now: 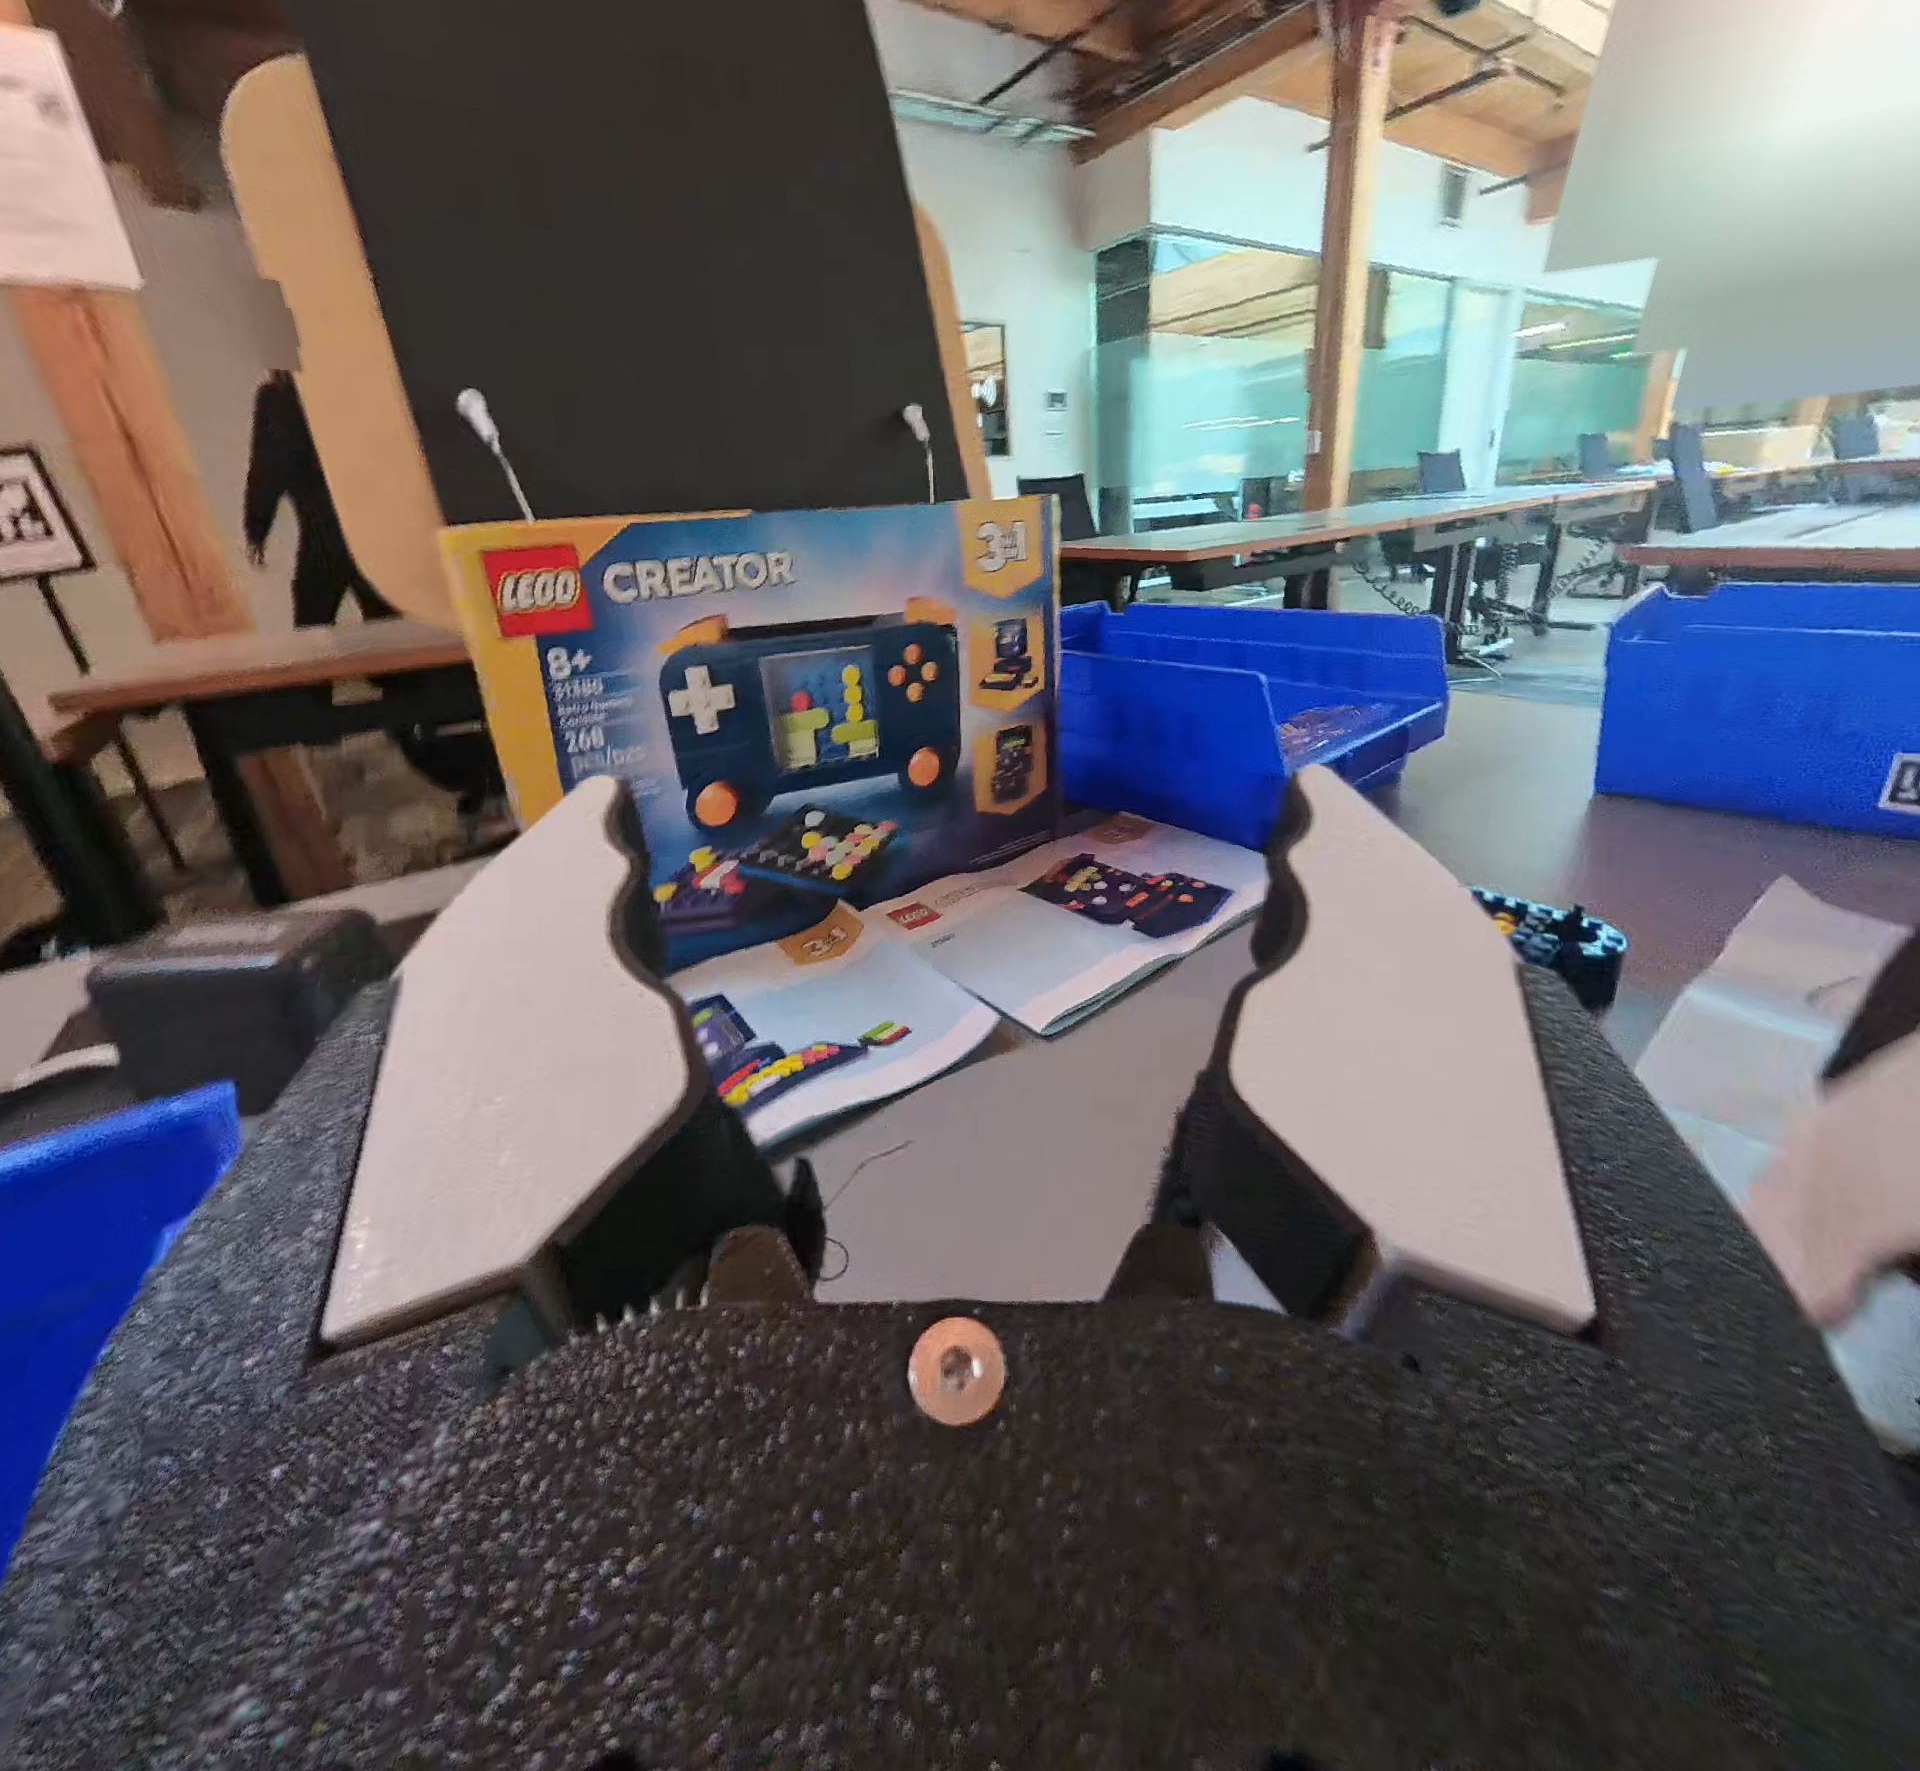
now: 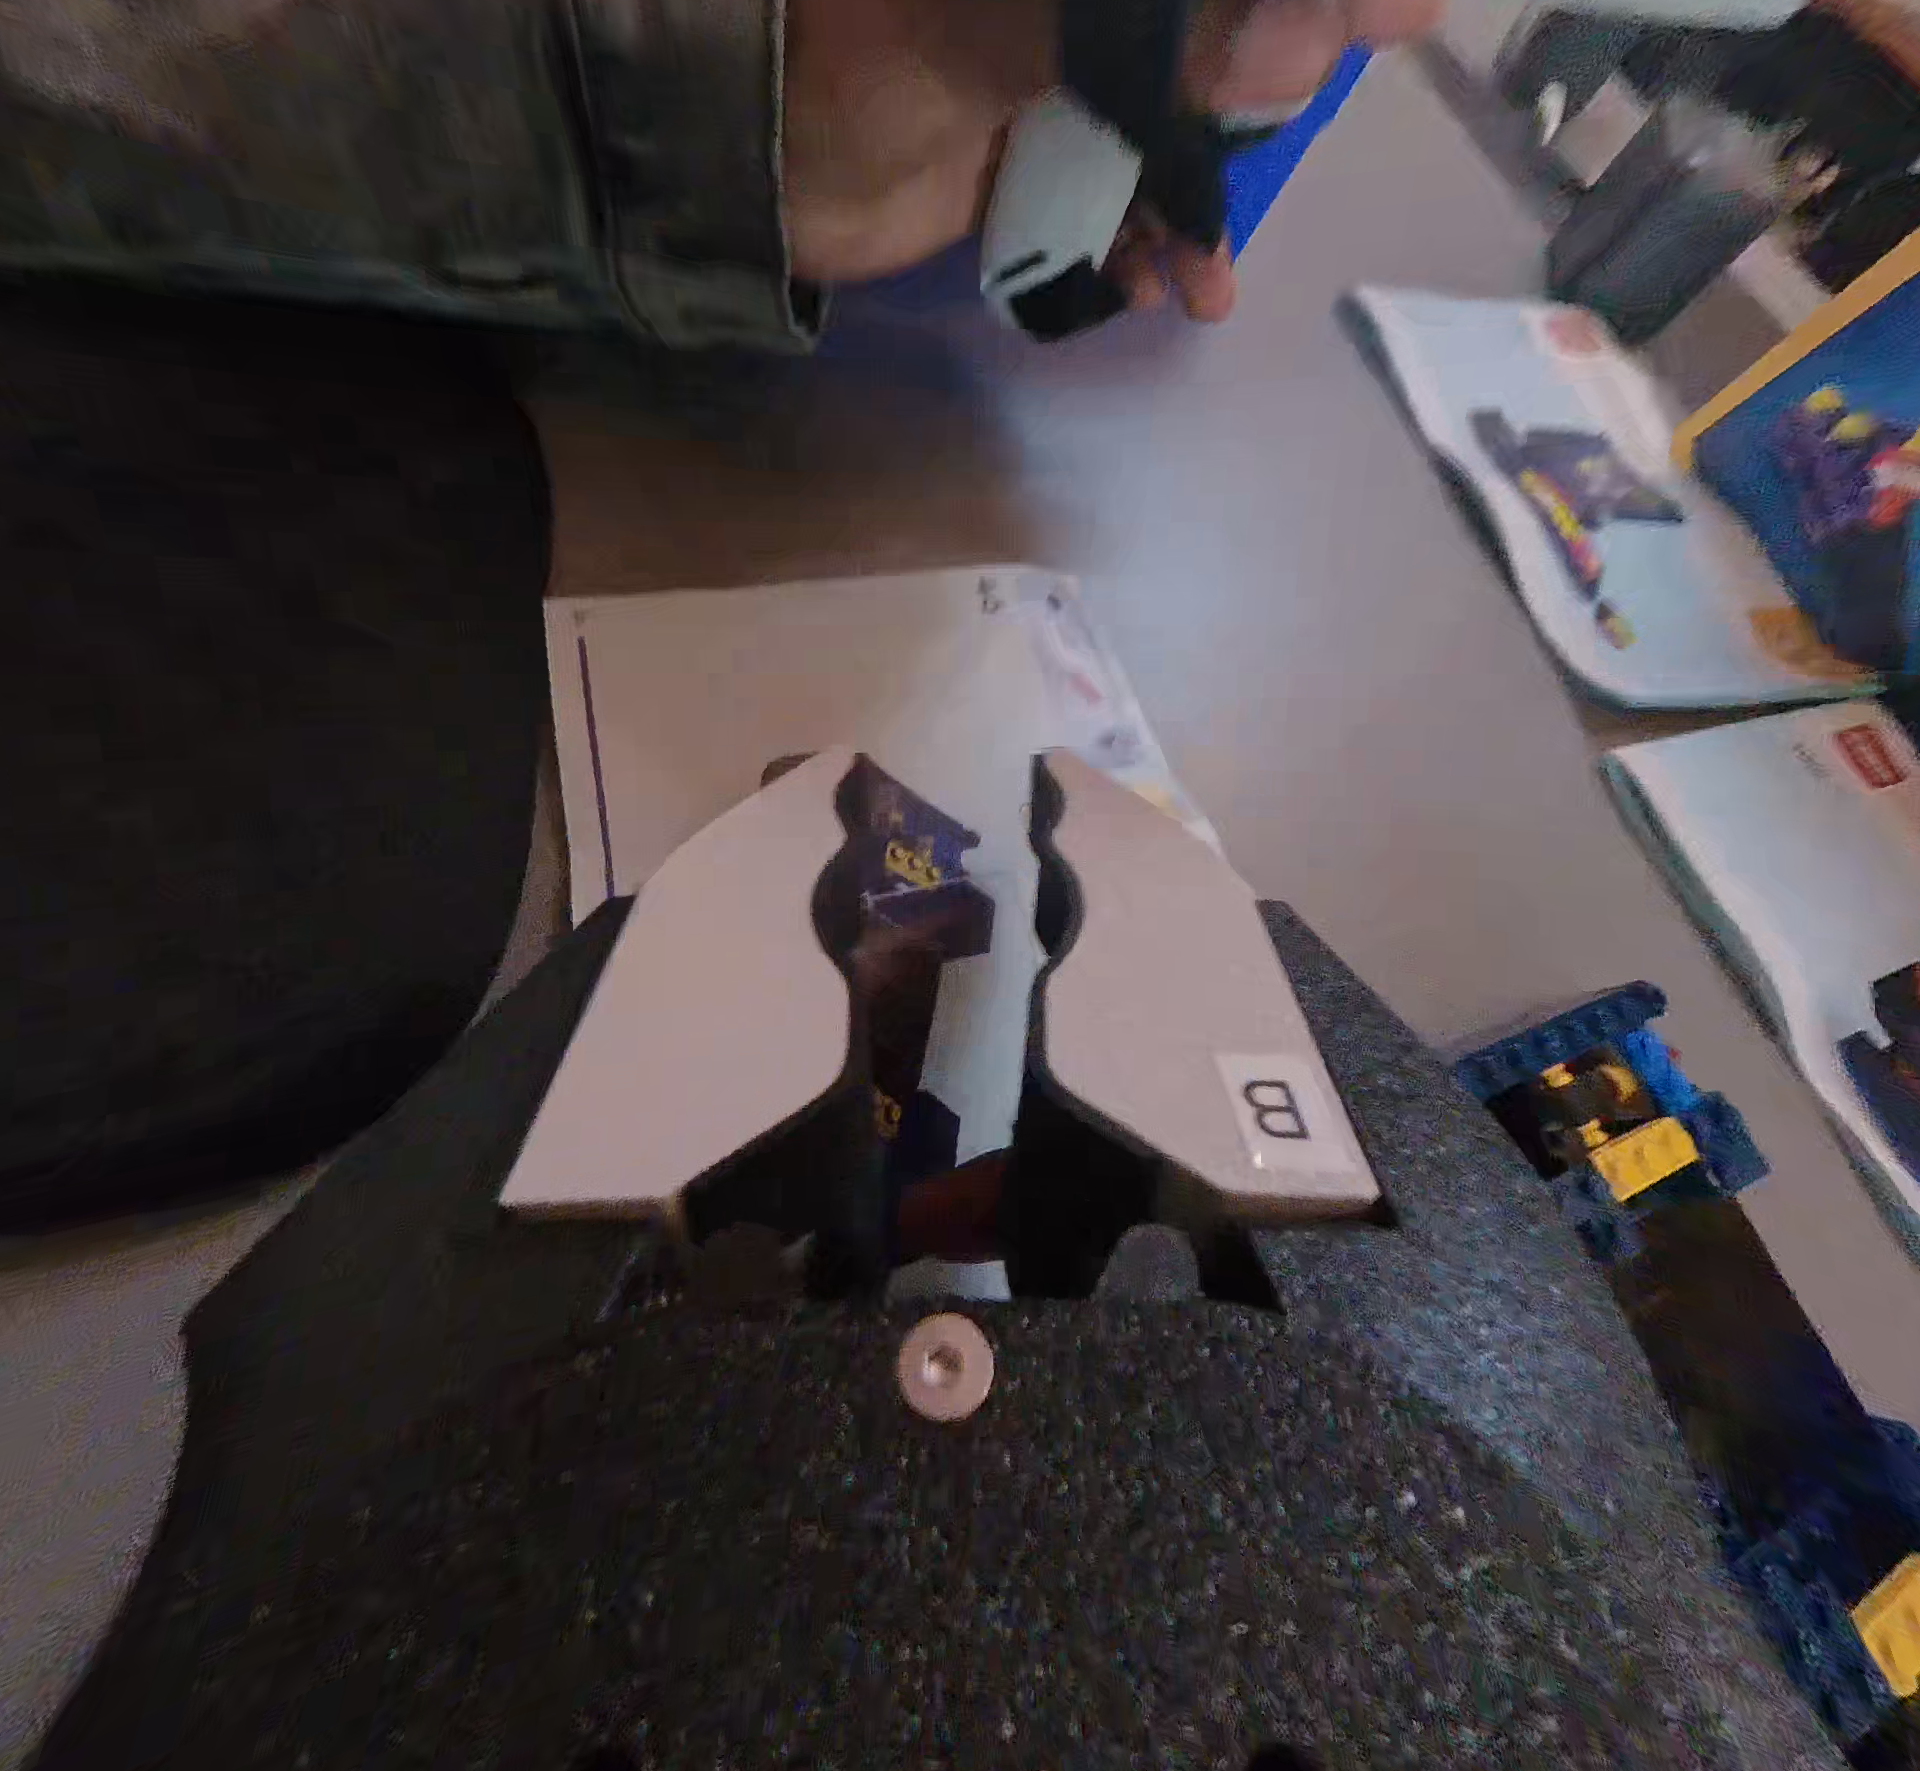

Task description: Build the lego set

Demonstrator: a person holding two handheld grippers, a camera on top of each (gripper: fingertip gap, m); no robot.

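My left gripper (image 1: pixel 961 791) is open wide with nothing between its fingers. It points at an upright toy brick set box (image 1: pixel 769 672), blue with a yellow edge, and two booklets (image 1: pixel 1081 911) lie on the table before it. My right gripper (image 2: pixel 948 765) hovers over a white open page (image 2: pixel 748 703) with its fingers a little apart. A dark blue and yellow shape (image 2: pixel 909 848) shows between them beside the left finger, with a white strip between it and the right finger. I cannot tell whether it is printed or a brick piece.
Blue bins stand behind the box (image 1: pixel 1195 713), at the far right (image 1: pixel 1766 703) and near left (image 1: pixel 94 1233). A blue and yellow brick model (image 2: pixel 1600 1108) lies right of my right gripper. A sleeve (image 2: pixel 364 80) and a hand on a white handle (image 2: pixel 1039 204) cross above. A dark mass (image 2: pixel 239 734) lies left.
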